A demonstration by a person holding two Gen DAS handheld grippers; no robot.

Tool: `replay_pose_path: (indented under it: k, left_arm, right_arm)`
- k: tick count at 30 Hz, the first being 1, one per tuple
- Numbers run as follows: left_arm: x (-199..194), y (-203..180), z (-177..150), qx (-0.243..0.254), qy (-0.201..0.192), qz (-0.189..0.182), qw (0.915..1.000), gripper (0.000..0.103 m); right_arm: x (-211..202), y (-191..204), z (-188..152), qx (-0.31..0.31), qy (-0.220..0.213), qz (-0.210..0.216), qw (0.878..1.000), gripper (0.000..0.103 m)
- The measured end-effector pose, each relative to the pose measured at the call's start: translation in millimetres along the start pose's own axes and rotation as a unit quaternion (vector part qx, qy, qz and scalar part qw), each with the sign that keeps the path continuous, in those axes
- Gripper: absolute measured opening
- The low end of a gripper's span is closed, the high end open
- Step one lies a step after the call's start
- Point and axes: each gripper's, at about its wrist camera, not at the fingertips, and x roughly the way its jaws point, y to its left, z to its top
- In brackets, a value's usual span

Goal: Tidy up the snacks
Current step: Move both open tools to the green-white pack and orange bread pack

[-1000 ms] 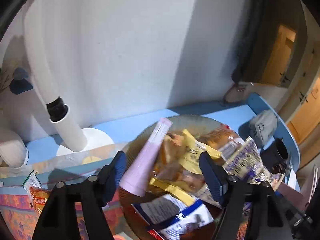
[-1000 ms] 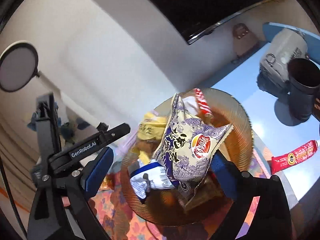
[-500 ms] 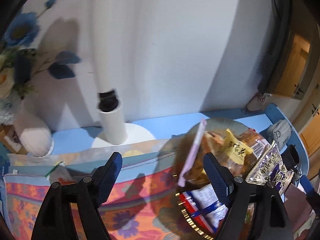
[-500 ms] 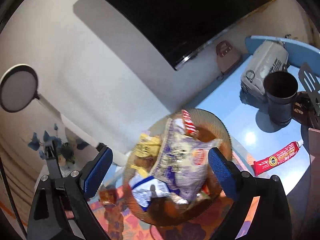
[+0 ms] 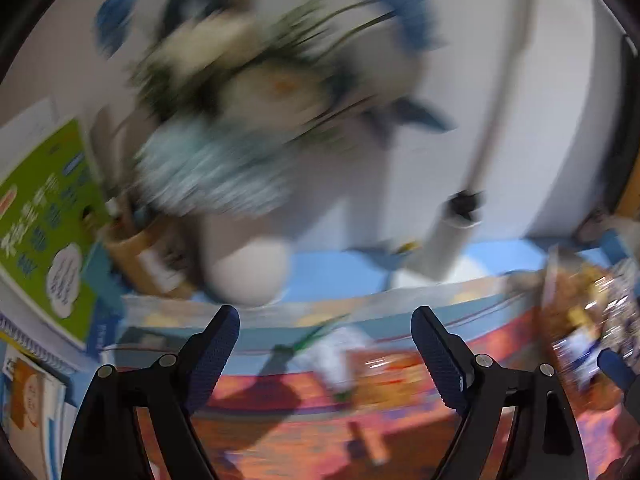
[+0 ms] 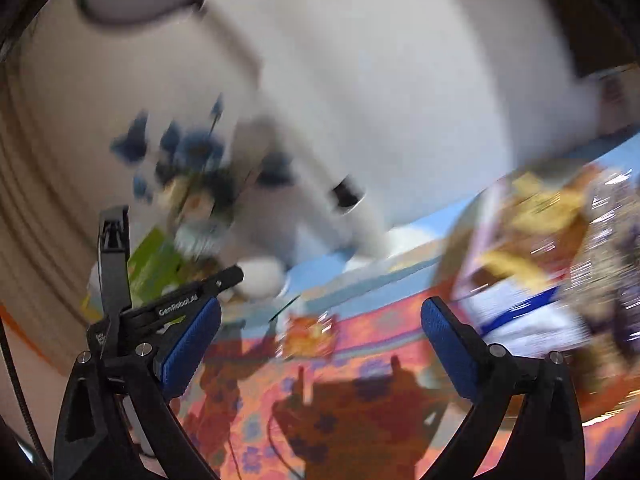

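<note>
With both claws wide, just opened further and holding nothing, the left gripper (image 5: pixel 325 342) should square up on the loose orange snack packet (image 5: pixel 384 374) at its one o'clock, the right gripper (image 6: pixel 320 332) leaving the heaped snack bowl (image 6: pixel 540 280) at its two o'clock.

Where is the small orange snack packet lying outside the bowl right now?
The orange snack packet lies on the patterned cloth, centre of the right wrist view, left of the snack bowl.

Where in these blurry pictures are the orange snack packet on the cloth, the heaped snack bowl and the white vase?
orange snack packet (image 6: pixel 308 336), right wrist view, middle of its front.
snack bowl (image 6: pixel 456 248), right wrist view, its left rim.
white vase (image 5: pixel 248 272), left wrist view, its round belly.
</note>
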Motion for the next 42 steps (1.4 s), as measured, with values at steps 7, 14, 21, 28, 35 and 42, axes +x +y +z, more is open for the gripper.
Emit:
replay_pose_path:
  k: [7, 14, 21, 28, 35, 42]
  left_arm:
    - [66, 42, -40, -0.026, 0.049, -0.033, 0.9979, 0.086]
    - [111, 41, -60, -0.038, 0.047, -0.109, 0.9922, 0.094]
    - [115, 30, -61, -0.021, 0.047, -0.1, 0.9937, 0.098]
    - [113, 32, -61, -0.021, 0.048, -0.101, 0.9935, 0.1]
    - [113, 32, -61, -0.021, 0.049, -0.104, 0.9932, 0.102]
    - [114, 31, -61, -0.019, 0.049, -0.102, 0.9934, 0.102]
  right_arm:
    - [102, 13, -34, -0.015, 0.079, -0.005, 0.997, 0.101]
    - [144, -8, -51, -0.027, 0.075, -0.036, 0.996, 0.102]
    - [146, -18, -51, -0.014, 0.067, -0.028, 0.997, 0.103]
    - [142, -18, -51, -0.013, 0.066, -0.026, 0.997, 0.103]
    - [142, -17, -51, -0.012, 0.066, -0.025, 0.997, 0.103]
    - [142, -17, -51, -0.012, 0.067, -0.025, 0.997, 0.103]
